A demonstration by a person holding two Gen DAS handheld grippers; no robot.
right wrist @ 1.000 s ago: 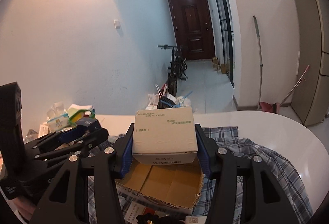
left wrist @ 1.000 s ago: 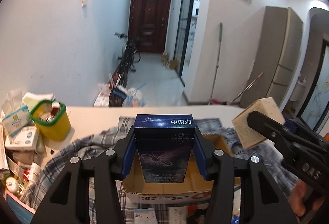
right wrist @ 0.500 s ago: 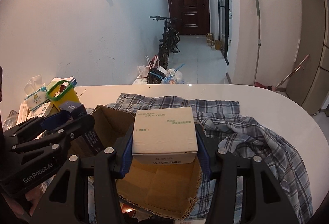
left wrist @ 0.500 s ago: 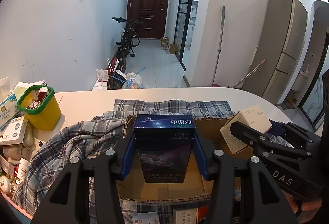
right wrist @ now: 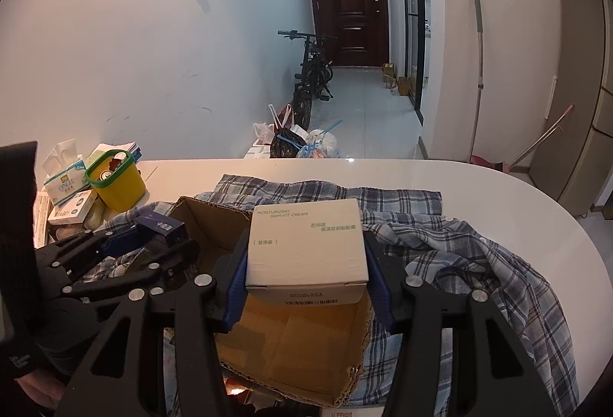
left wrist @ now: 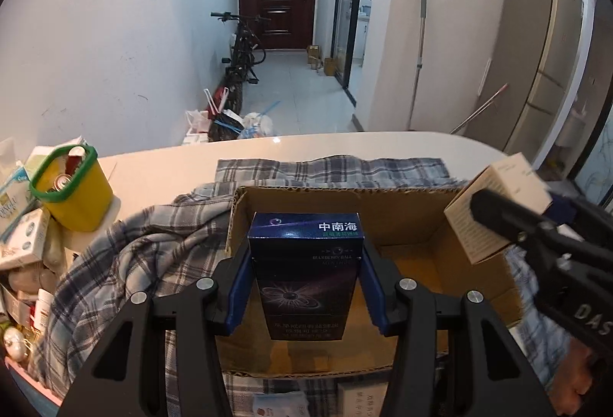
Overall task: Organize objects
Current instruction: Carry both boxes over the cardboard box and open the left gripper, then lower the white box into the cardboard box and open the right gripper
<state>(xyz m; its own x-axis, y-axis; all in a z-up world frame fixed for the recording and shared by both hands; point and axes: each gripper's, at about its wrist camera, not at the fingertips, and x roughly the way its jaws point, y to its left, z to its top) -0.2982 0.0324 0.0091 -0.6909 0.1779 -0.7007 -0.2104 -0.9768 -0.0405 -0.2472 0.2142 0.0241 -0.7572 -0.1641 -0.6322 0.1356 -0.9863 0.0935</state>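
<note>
A cardboard box (left wrist: 345, 202) sits on a plaid shirt (left wrist: 126, 264) spread over the table (left wrist: 172, 168). At ten o'clock from the box, a bin (left wrist: 80, 202) stands on the table with a tissue pack (right wrist: 63, 181) beside it at nine. At twelve, behind the table, a bicycle (left wrist: 243, 49) leans by the wall.

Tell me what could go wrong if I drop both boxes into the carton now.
1. The left gripper with the dark blue box and the right gripper with the white cream box crowd the same cardboard carton; they could knock together.
2. The carton rests on a rumpled plaid shirt, so it may shift or tip.
</note>
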